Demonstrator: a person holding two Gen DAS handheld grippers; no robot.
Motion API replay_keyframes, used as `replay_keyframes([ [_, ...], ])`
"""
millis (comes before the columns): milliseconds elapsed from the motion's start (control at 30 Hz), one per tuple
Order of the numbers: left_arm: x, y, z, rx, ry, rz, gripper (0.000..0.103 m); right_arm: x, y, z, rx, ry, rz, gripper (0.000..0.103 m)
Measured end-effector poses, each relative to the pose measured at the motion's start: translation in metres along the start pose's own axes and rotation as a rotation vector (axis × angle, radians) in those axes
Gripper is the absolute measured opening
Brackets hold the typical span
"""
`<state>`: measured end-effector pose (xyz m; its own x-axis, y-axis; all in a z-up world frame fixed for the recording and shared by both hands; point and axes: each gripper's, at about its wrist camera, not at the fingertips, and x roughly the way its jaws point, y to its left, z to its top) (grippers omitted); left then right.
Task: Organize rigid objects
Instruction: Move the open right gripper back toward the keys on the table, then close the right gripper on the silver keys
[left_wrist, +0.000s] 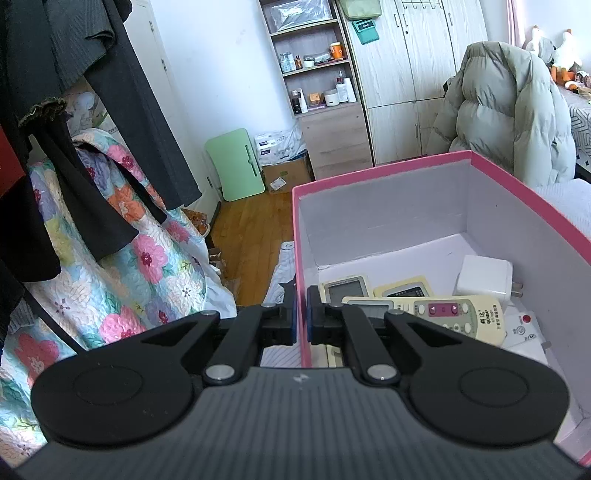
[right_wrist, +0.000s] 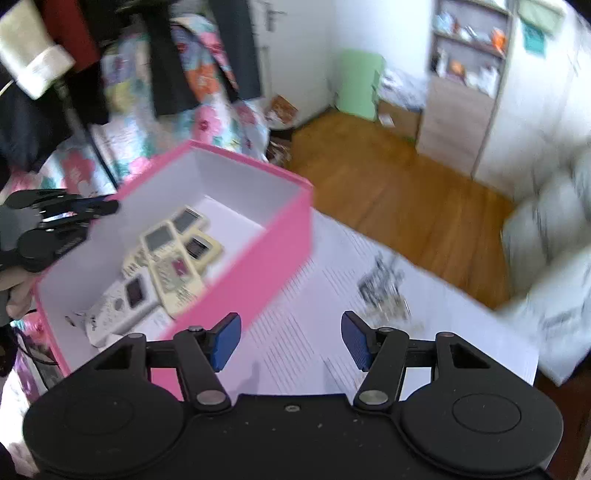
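A pink box (left_wrist: 517, 192) with a white inside stands on a white striped surface (right_wrist: 314, 325). Several cream remote controls (left_wrist: 436, 314) and a white charger block (left_wrist: 484, 275) lie in it. My left gripper (left_wrist: 302, 317) is shut on the box's left wall, one pad outside and one inside. The right wrist view shows the same box (right_wrist: 266, 266), the remotes (right_wrist: 173, 266) and the left gripper (right_wrist: 92, 210) at its far rim. My right gripper (right_wrist: 291, 339) is open and empty, just right of the box over the white surface.
A pile of small metal pieces (right_wrist: 384, 295) lies on the white surface ahead of the right gripper. A floral quilt (left_wrist: 122, 266) and dark hanging clothes (left_wrist: 110, 110) are to the left. A pale puffer jacket (left_wrist: 509, 110), shelves (left_wrist: 317, 66) and a wooden floor (left_wrist: 255, 236) lie beyond.
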<state>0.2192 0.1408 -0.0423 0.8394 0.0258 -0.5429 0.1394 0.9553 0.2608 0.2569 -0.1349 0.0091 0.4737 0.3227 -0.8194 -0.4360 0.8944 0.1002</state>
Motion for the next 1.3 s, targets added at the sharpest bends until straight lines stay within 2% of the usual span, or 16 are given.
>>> replay_keyframes([
  [133,0.0,-0.003,0.0,0.023,0.008,0.011,0.004,0.027,-0.025,-0.02,0.08,0.045,-0.019,0.062],
  [233,0.0,-0.006,0.001,0.042,0.011,0.021,0.004,0.049,-0.043,-0.032,0.123,0.075,-0.045,0.058],
  [300,0.0,-0.008,0.001,0.054,0.012,0.027,0.005,0.058,-0.054,-0.033,0.12,0.098,-0.067,0.047],
  [333,0.0,-0.009,0.001,0.059,0.012,0.028,0.005,0.061,-0.059,-0.032,0.113,0.103,-0.07,0.046],
  [500,-0.002,-0.011,0.0,0.065,0.012,0.033,0.005,0.071,-0.067,-0.029,0.059,0.057,-0.05,0.044],
  [567,-0.001,-0.01,0.0,0.068,0.015,0.03,0.005,0.079,-0.07,-0.027,0.074,0.049,-0.048,0.044],
  [667,0.0,-0.012,0.002,0.075,0.019,0.031,0.005,0.094,-0.076,-0.026,0.113,0.041,-0.057,0.044],
  [733,-0.001,-0.013,0.002,0.079,0.019,0.031,0.005,0.101,-0.073,-0.026,0.079,0.025,-0.085,0.045],
  [767,-0.001,-0.013,0.002,0.078,0.019,0.032,0.005,0.103,-0.07,-0.026,0.047,0.016,-0.1,0.042],
  [800,-0.001,-0.013,0.002,0.077,0.02,0.033,0.005,0.104,-0.067,-0.025,0.019,0.009,-0.107,0.032],
  [833,-0.001,-0.013,0.002,0.075,0.02,0.03,0.005,0.103,-0.066,-0.024,0.018,-0.002,-0.114,0.027],
  [900,-0.001,-0.013,0.002,0.065,0.02,0.023,0.005,0.096,-0.065,-0.022,0.028,-0.03,-0.112,0.009],
  [933,-0.001,-0.013,0.002,0.062,0.021,0.021,0.005,0.092,-0.063,-0.021,0.026,-0.041,-0.115,0.006],
  [1100,-0.001,-0.012,0.003,0.065,0.021,0.022,0.005,0.066,-0.051,-0.018,0.032,-0.085,-0.112,0.005],
  [1300,0.0,-0.009,0.004,0.057,0.02,0.018,0.005,0.024,-0.023,-0.012,-0.014,-0.18,-0.101,0.005],
])
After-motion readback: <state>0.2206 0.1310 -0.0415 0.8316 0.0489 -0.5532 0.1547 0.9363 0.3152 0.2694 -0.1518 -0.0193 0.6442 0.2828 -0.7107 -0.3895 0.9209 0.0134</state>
